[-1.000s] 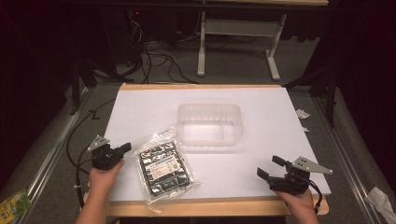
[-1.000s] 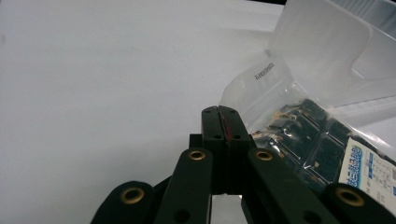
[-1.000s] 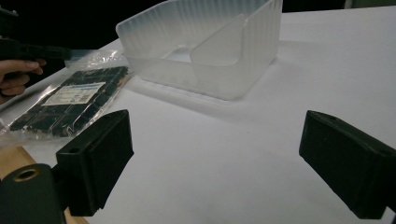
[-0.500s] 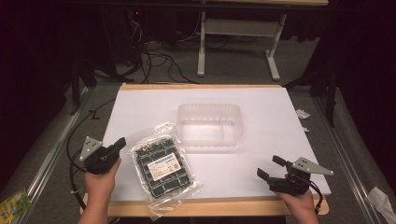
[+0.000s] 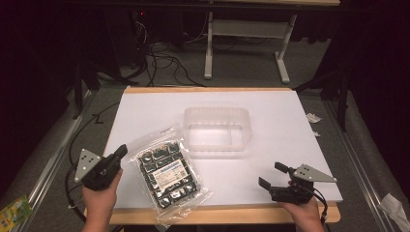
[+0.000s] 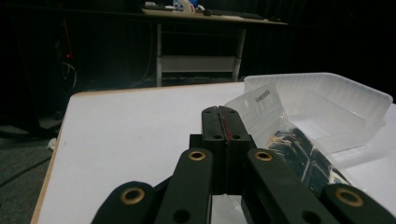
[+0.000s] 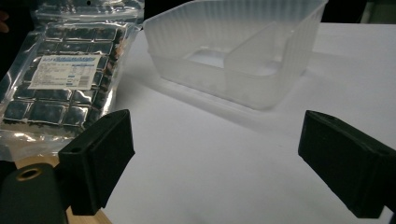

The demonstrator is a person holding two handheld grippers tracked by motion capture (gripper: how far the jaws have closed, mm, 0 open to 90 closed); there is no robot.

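A clear plastic bag point(image 5: 167, 174) of dark square pieces with a white label lies flat at the table's near left. My left gripper point(image 5: 120, 151) rests just left of the bag's upper corner, and its jaws are pressed together with nothing between them. From the left gripper view, the shut left gripper point(image 6: 223, 114) points past the bag point(image 6: 289, 140) toward the tub point(image 6: 327, 107). An empty translucent tub point(image 5: 217, 128) with a divider stands at the table's middle. My right gripper point(image 5: 271, 175) is open at the near right, and in its own view the right gripper point(image 7: 223, 156) faces the tub point(image 7: 233, 46) and the bag point(image 7: 60, 79).
The white table top point(image 5: 290, 125) ends in a wooden front edge point(image 5: 232, 212) close to both hands. Cables point(image 5: 159, 63) and a table frame point(image 5: 241, 29) are on the dark floor beyond. A green packet point(image 5: 12, 210) lies on the floor at the left.
My left gripper has drawn back to the left and toward the near edge, away from the bag's side. The bag has turned slightly. The right gripper has stayed put.
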